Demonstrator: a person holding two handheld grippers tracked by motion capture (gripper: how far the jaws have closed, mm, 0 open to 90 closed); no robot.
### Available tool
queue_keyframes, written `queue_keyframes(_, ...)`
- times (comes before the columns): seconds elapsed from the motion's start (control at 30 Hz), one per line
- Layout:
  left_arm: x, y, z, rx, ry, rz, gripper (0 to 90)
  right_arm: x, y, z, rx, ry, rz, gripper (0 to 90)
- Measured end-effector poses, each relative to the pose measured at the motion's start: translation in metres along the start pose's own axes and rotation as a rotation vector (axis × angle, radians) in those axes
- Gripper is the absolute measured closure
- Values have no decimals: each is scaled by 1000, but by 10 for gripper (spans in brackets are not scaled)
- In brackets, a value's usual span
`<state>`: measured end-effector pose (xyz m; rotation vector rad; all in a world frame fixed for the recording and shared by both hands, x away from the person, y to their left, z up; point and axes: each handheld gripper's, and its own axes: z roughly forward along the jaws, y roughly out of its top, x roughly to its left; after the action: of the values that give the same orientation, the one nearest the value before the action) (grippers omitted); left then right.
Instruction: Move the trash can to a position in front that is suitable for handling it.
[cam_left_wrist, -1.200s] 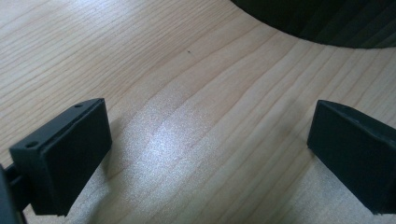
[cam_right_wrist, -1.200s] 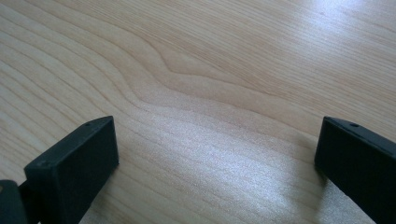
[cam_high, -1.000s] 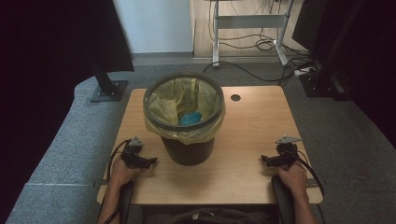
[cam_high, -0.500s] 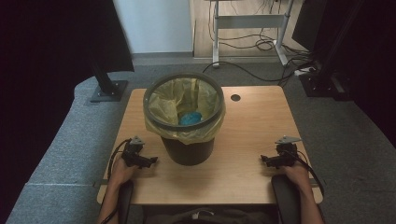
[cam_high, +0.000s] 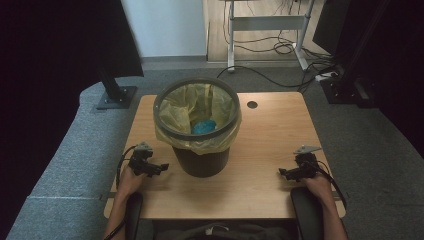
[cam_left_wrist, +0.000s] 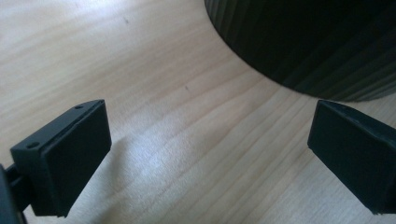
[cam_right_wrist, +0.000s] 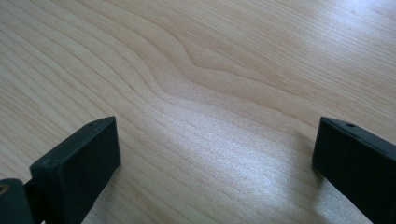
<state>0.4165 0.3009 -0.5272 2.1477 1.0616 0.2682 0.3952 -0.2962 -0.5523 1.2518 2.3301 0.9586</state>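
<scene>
Nothing has shifted since the earlier frames; left claw (cam_high: 159, 167) rests spread on the wooden bench (cam_high: 280, 135), jaws empty, just beside the ribbed black bin (cam_high: 202, 160), whose top is cut off in the left gripper view; right claw (cam_high: 286, 173), likewise spread, sits well apart over bare grain near the bench's edge; yellow liner (cam_high: 220, 142) drapes the rim, half hiding something blue (cam_high: 204, 126).

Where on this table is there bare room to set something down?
Bare wood lies between the bin and the right gripper, and behind it near the cable hole. Tightest is between the left gripper and the bin.
</scene>
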Motion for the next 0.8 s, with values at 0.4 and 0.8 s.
queue_keyframes(0.4, 5, 27, -15, -43, 22, -12, 0, -1, 15, -16, -85, 2, 43, 0)
queue_keyframes(0.8, 7, 66, -26, -120, 69, -13, 0, 15, 46, -25, -151, 68, 54, 0)
